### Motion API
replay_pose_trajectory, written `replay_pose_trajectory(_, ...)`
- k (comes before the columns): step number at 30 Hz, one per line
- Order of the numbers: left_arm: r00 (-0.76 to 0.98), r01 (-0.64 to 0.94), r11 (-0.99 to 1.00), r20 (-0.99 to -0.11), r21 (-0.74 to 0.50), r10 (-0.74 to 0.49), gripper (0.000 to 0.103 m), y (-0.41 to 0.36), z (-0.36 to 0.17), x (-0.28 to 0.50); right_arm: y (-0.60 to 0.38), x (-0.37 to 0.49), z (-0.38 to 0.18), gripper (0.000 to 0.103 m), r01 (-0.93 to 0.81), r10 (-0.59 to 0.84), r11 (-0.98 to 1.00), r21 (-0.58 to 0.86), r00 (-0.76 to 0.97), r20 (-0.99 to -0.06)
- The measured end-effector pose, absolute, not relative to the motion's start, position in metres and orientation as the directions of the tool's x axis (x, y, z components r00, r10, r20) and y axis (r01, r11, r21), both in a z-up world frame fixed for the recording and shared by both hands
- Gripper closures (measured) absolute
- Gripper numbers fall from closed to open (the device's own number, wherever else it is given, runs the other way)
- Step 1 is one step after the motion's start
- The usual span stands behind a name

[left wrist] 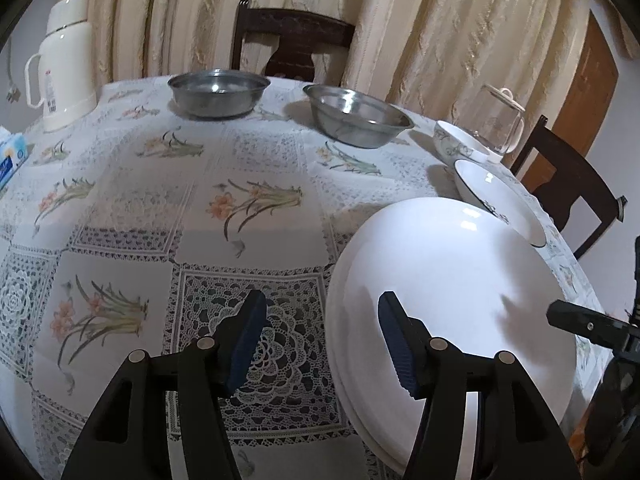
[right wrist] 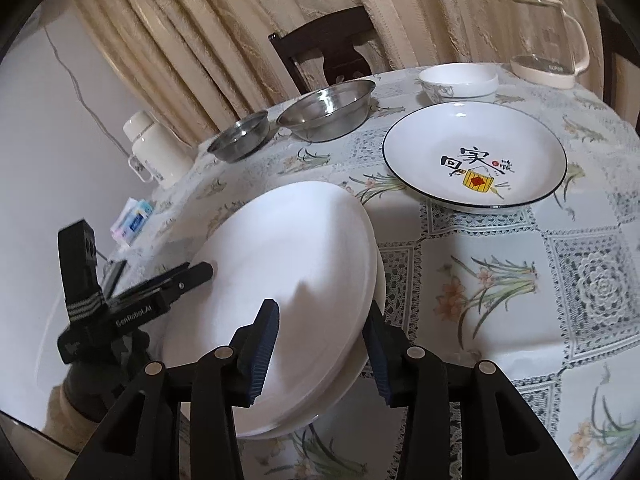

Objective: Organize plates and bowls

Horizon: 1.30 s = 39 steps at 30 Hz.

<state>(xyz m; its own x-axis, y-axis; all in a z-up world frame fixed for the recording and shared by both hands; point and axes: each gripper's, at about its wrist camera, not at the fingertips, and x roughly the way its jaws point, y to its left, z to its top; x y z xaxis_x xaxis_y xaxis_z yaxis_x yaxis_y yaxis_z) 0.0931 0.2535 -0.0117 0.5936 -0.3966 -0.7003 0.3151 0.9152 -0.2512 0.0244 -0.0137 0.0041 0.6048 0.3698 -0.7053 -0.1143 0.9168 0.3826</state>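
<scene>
Two stacked white plates [right wrist: 280, 272] are tilted and raised off the tablecloth at the table's near edge. My right gripper [right wrist: 320, 356] is shut on their rim, one pad on the top face and one under the edge. The white plates [left wrist: 452, 288] fill the lower right of the left wrist view. My left gripper [left wrist: 324, 344] is open beside them, its right finger in front of the plates and its left finger over the cloth. A black-rimmed decorated plate [right wrist: 476, 156] lies flat behind the stack. A small white bowl [right wrist: 460, 80] and two steel bowls [right wrist: 324, 108] [right wrist: 240, 136] stand further back.
A white thermos jug [left wrist: 66, 60] and a tissue pack [left wrist: 12, 156] sit at the table's left edge. A glass kettle [right wrist: 548, 32] stands at the back right. Dark wooden chairs [left wrist: 296, 40] ring the table, with curtains behind. The flowered tablecloth [left wrist: 180, 208] is bare in the middle.
</scene>
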Motion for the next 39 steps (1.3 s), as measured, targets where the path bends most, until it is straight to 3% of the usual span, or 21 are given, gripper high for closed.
replay_pose_trajectory(3, 0.585, 0.303, 0.919, -0.712, -0.253, -0.389, 0.043, 0.254, -0.014, 0.096, -0.01, 0.025, 0.007, 0.041, -0.093, 0.308, 0.943, 0.319, 0.604, -0.735)
replay_pose_trajectory(9, 0.577, 0.305, 0.916, -0.714, -0.261, -0.396, 0.04, 0.255, -0.015, 0.097, -0.017, 0.017, 0.023, 0.037, -0.091, 0.266, 0.956, 0.277, 0.66, -0.702)
replay_pose_trajectory(27, 0.592, 0.282, 0.923, -0.709, -0.263, -0.383, 0.04, 0.261, -0.01, 0.098, -0.053, 0.026, -0.007, 0.037, 0.062, 0.269, 0.913, 0.402, 0.649, -0.711)
replay_pose_trajectory(39, 0.605, 0.295, 0.922, -0.699, -0.25, -0.383, 0.04, 0.246, 0.011, 0.103, -0.085, 0.023, -0.021, 0.035, 0.123, 0.287, 0.86, 0.495, 0.685, -0.67)
